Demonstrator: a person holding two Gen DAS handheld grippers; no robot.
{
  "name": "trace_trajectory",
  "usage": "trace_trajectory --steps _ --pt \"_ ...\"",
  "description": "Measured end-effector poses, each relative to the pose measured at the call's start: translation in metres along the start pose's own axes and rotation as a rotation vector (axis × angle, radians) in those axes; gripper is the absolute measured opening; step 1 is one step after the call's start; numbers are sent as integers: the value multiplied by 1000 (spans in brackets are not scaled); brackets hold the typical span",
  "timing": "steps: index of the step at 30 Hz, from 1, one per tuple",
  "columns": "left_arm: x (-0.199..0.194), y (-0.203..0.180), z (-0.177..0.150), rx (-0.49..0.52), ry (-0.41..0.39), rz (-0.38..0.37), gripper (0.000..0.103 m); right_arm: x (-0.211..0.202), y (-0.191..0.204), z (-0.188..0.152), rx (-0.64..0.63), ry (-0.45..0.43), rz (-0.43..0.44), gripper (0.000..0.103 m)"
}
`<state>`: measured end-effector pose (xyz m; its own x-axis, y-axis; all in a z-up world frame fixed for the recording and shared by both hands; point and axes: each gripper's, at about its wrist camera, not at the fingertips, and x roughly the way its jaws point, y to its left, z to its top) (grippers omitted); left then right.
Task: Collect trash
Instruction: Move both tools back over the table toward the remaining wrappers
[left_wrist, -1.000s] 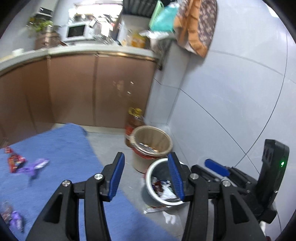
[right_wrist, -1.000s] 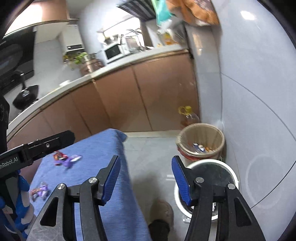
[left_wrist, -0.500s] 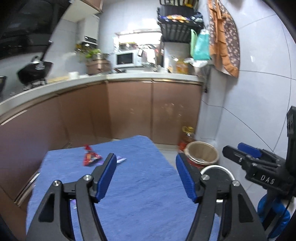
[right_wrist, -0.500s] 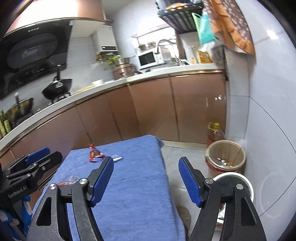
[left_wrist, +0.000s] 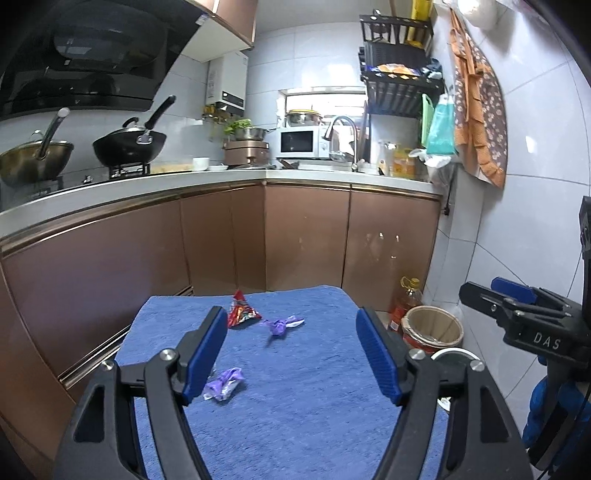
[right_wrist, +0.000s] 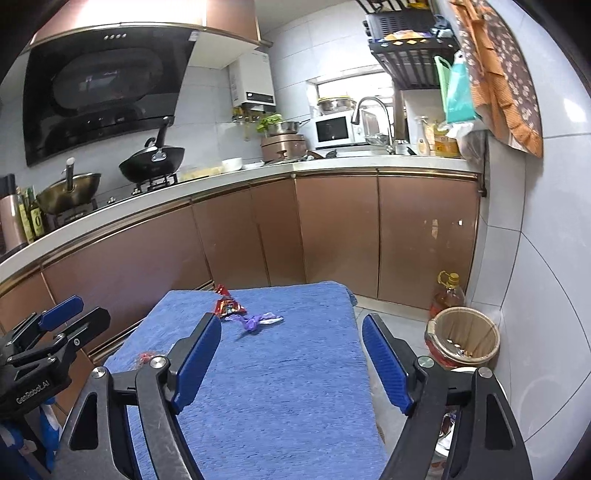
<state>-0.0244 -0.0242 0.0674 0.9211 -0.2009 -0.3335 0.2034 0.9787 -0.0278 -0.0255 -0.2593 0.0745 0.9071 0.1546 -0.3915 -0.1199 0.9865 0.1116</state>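
Tan bin (right_wrist: 463, 339) holding scraps, white bin (left_wrist: 452, 355) beside

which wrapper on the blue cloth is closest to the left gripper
The crumpled purple wrapper, lying just beside the left gripper. The red wrapper and the twisted purple one lie farther back on the cloth.

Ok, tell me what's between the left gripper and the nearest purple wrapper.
Nothing visible. The left gripper is open above the blue cloth, and the purple wrapper lies in the open by its left finger, only bare cloth around it.
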Motion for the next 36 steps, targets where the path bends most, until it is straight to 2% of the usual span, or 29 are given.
trace_trajectory --steps 13,22,29,32,36 --pt "3 73 -28 -92 6 115 71 34 43 0 -95 77 -16 77" --pt "16 150 -59 -161 54 208 71 79 75 -10 -152 172 15 77" --pt "32 200 -87 -98 124 295 71 125 103 -18 -169 259 98 77" --pt "46 209 -96 -37 175 273 71 149 115 -28 -158 322 161 77" --pt "74 220 -105 -30 261 133 71 181 127 -43 -129 401 226 75"
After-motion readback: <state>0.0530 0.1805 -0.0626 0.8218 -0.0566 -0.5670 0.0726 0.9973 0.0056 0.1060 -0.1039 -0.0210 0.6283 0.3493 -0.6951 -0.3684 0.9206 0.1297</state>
